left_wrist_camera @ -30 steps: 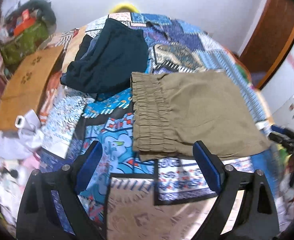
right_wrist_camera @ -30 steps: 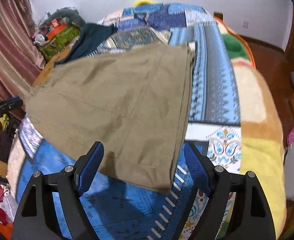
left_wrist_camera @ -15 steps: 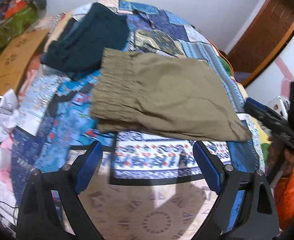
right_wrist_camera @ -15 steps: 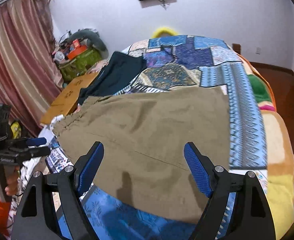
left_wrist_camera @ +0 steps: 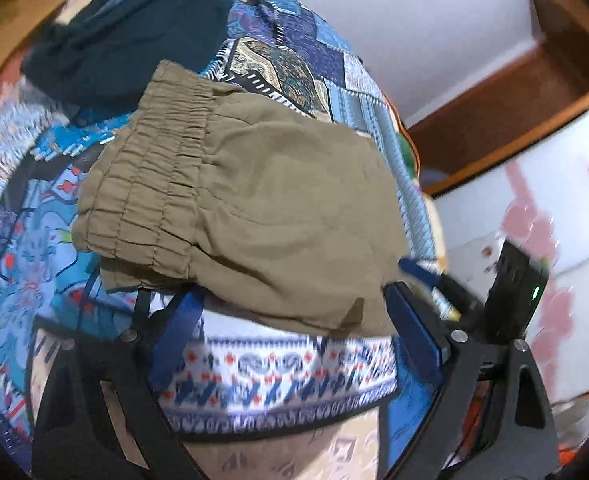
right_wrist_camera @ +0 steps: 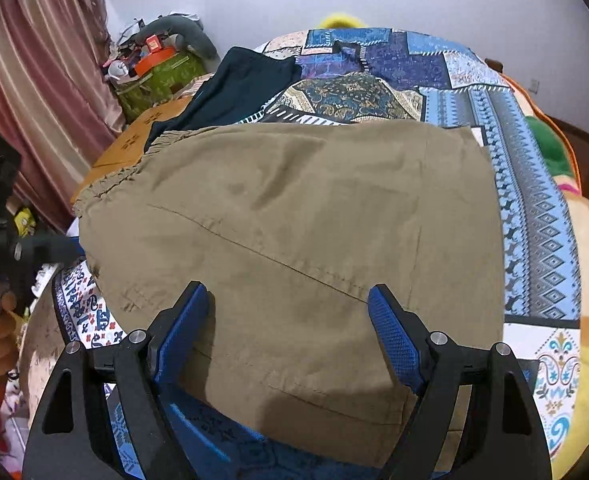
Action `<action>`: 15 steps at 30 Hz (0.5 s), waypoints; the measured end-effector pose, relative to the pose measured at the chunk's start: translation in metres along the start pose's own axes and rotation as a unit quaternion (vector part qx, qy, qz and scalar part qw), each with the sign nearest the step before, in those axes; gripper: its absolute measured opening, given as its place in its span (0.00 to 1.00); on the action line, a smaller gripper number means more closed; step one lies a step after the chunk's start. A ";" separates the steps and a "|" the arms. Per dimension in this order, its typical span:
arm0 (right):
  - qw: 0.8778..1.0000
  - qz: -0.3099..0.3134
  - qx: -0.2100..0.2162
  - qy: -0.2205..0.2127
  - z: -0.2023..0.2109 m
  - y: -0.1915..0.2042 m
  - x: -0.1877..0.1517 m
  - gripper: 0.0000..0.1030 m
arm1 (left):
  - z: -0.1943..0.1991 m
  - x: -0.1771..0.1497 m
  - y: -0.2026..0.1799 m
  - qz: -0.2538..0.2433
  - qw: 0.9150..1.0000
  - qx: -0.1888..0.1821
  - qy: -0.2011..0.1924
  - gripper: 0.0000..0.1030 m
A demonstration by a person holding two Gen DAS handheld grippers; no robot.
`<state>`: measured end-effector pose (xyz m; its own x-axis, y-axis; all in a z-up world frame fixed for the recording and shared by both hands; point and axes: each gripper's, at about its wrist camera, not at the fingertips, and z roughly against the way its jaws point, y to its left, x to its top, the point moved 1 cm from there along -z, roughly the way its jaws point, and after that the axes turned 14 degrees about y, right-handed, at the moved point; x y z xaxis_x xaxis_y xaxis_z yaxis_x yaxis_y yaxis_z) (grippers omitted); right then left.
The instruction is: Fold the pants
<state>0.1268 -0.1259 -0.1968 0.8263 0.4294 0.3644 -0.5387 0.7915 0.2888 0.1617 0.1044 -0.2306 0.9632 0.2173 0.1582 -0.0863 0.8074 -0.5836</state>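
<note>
Khaki pants (left_wrist_camera: pixel 254 208) lie folded flat on the patchwork bedspread (left_wrist_camera: pixel 278 376), elastic waistband to the left. My left gripper (left_wrist_camera: pixel 294 304) is open at the pants' near edge, close to the waistband corner, holding nothing. In the right wrist view the same pants (right_wrist_camera: pixel 294 232) fill the middle. My right gripper (right_wrist_camera: pixel 288 300) is open just over the near folded edge, its blue pads (right_wrist_camera: pixel 394 340) apart with cloth showing between them. The other gripper shows at the far right of the left wrist view (left_wrist_camera: pixel 510 292).
A dark navy garment (left_wrist_camera: pixel 126 36) lies on the bed beyond the waistband; it also shows in the right wrist view (right_wrist_camera: pixel 234 84). A brown board (right_wrist_camera: pixel 134 148), cluttered bags (right_wrist_camera: pixel 154 68) and a curtain (right_wrist_camera: pixel 42 80) stand left of the bed. A wooden door frame (left_wrist_camera: pixel 514 80) is at right.
Both grippers have moved in toward the pants' near edge. The left view has swung right and come closer; the right gripper now sits over the cloth edge. The pants have not moved.
</note>
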 end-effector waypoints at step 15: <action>0.999 -0.023 0.024 0.003 -0.003 -0.008 -0.005 0.79 | -0.019 0.056 0.021 0.086 0.996 -0.034 -0.006 0.72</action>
<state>0.1277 -0.1325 -0.2038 0.8513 0.3956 0.3448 -0.5073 0.7885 0.3478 0.2188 0.1228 -0.2490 0.9329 0.3551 0.0602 -0.2314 0.7189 -0.6555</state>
